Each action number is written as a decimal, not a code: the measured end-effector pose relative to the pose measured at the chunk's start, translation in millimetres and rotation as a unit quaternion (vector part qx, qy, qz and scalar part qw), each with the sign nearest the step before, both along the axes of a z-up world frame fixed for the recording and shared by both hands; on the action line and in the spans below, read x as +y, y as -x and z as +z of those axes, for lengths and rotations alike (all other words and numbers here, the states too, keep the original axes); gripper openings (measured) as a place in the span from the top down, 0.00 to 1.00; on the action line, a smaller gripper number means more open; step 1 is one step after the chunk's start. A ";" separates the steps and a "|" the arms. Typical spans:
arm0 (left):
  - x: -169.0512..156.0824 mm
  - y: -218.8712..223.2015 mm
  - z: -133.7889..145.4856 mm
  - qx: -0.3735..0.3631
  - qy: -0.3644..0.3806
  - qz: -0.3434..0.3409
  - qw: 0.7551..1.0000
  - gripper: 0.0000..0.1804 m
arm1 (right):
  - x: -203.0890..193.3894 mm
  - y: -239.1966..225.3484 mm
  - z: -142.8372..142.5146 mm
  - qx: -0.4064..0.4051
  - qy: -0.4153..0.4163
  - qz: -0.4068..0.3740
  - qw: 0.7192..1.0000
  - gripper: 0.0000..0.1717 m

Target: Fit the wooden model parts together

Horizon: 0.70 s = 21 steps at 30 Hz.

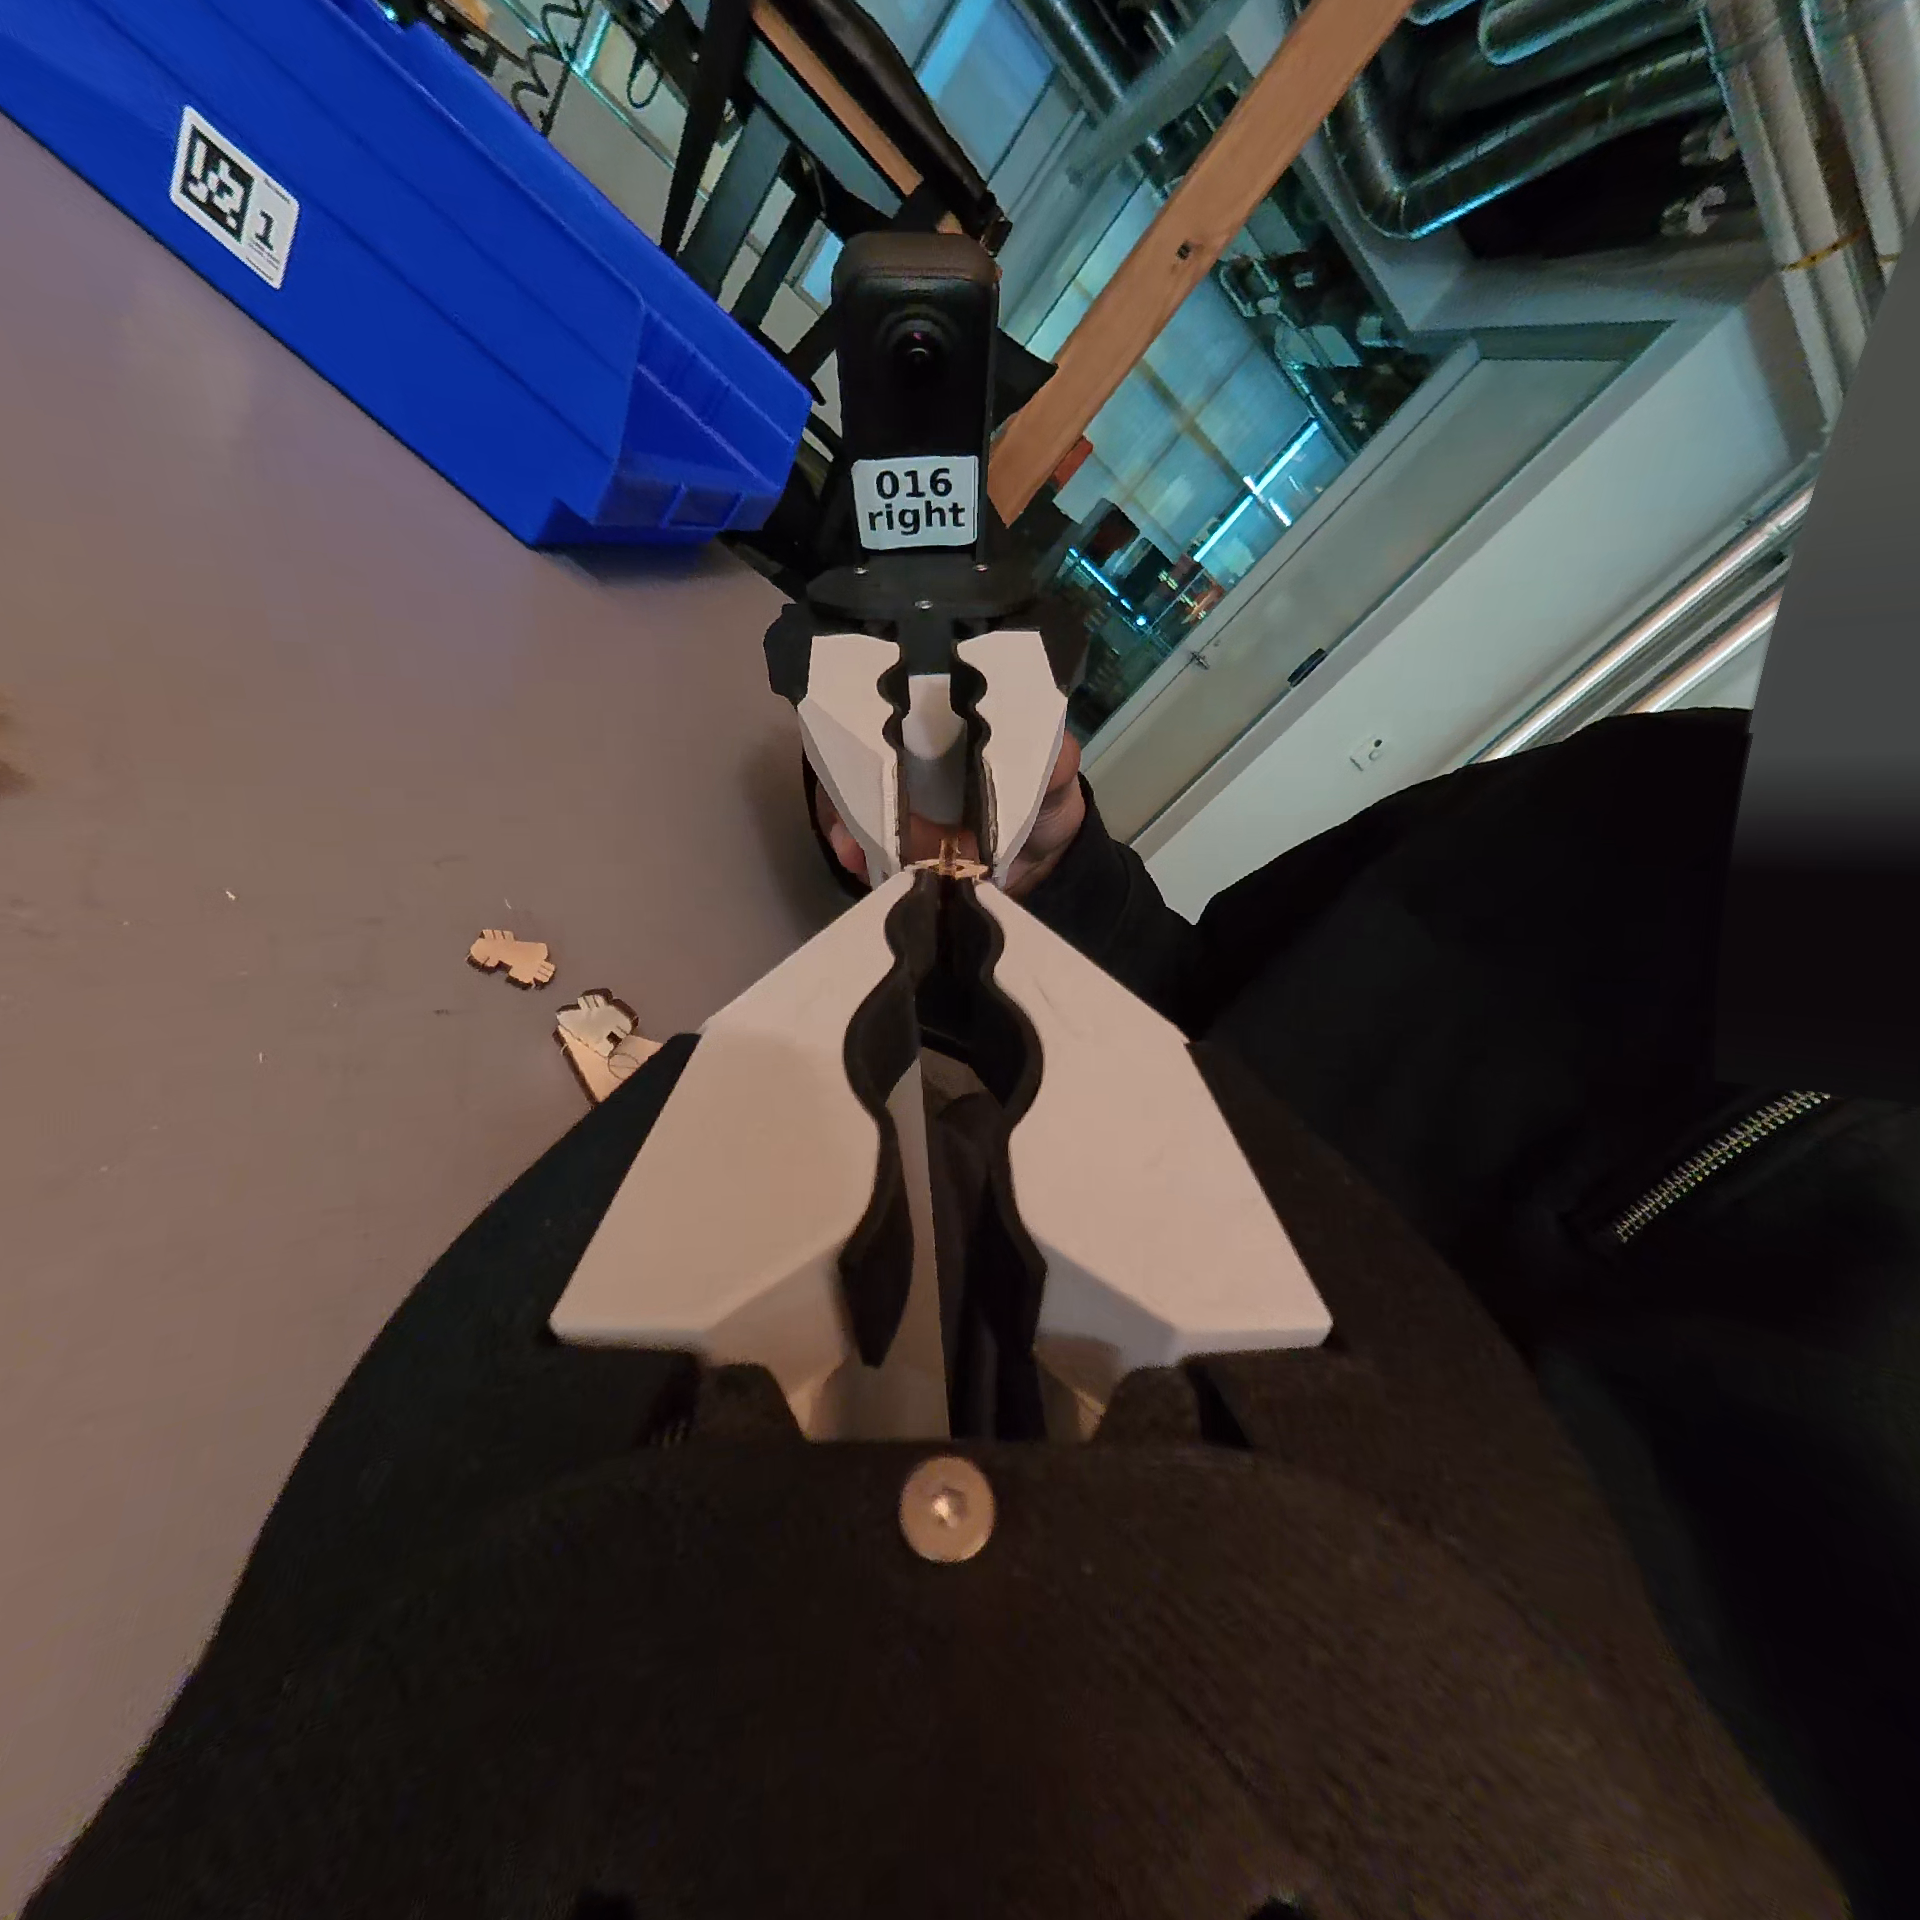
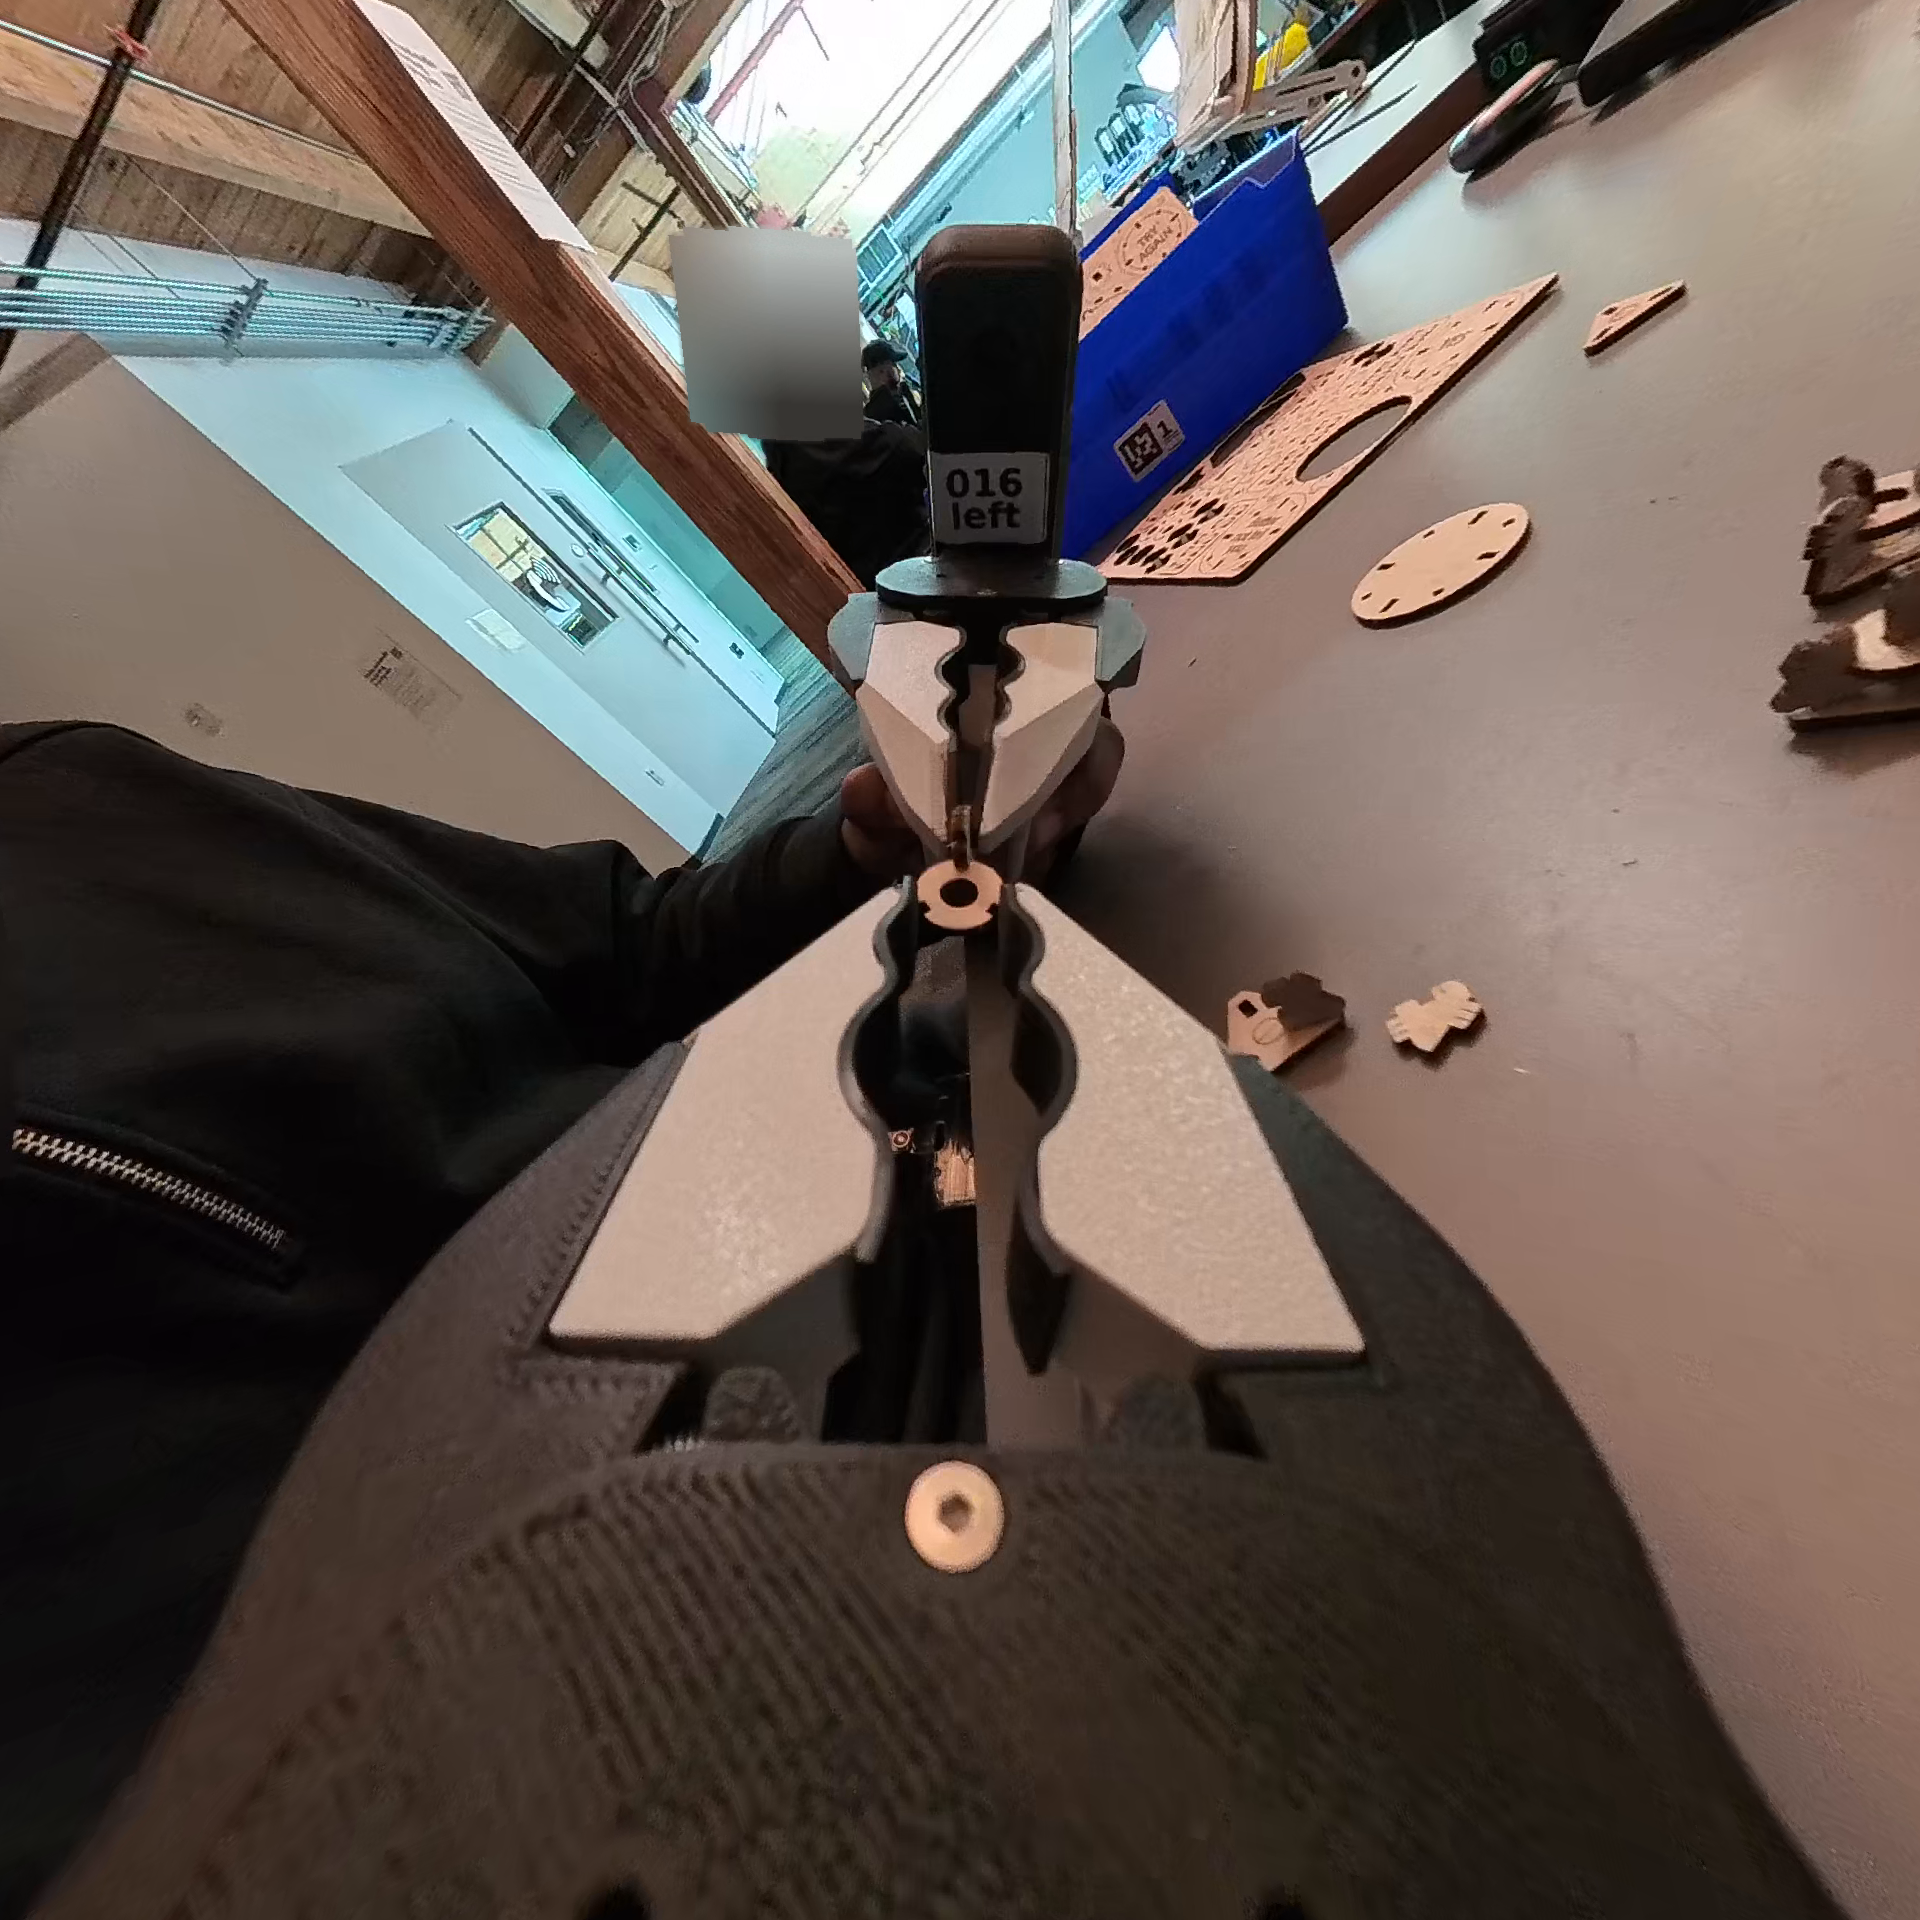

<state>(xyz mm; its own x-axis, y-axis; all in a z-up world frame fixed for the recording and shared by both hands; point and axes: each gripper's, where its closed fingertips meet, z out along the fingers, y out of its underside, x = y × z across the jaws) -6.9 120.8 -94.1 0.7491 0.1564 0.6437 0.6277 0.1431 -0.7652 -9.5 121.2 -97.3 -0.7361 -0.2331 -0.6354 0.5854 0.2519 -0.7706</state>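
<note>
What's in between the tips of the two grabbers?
In the right wrist view, a small wooden ring gripped by the right gripper, and a thin wooden piece sticking out of the left gripper.

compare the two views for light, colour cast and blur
Left wrist view: dim, table tinted purplish, windows teal, the tongs' black base at the bottom soft, fisheye bending the blue bin. Right wrist view: brighter, skylight blown out, small wooden ring sharp, wooden pieces at the right edge smeared.
</note>
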 end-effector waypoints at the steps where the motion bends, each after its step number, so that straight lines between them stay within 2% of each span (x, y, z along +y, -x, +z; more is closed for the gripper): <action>1: 0.3 0.1 -0.8 0.000 0.003 0.001 1.000 0.99 | 0.2 0.1 -0.8 0.002 -0.002 0.000 1.000 0.92; 17: 5.1 0.3 -10.4 -0.015 0.035 -0.005 0.999 0.99 | 4.7 3.3 -6.8 0.003 -0.021 0.002 1.000 0.92; 21: 3.9 2.1 -10.2 -0.024 0.027 -0.004 0.999 0.99 | 2.0 6.7 2.7 0.027 0.005 -0.019 0.999 0.89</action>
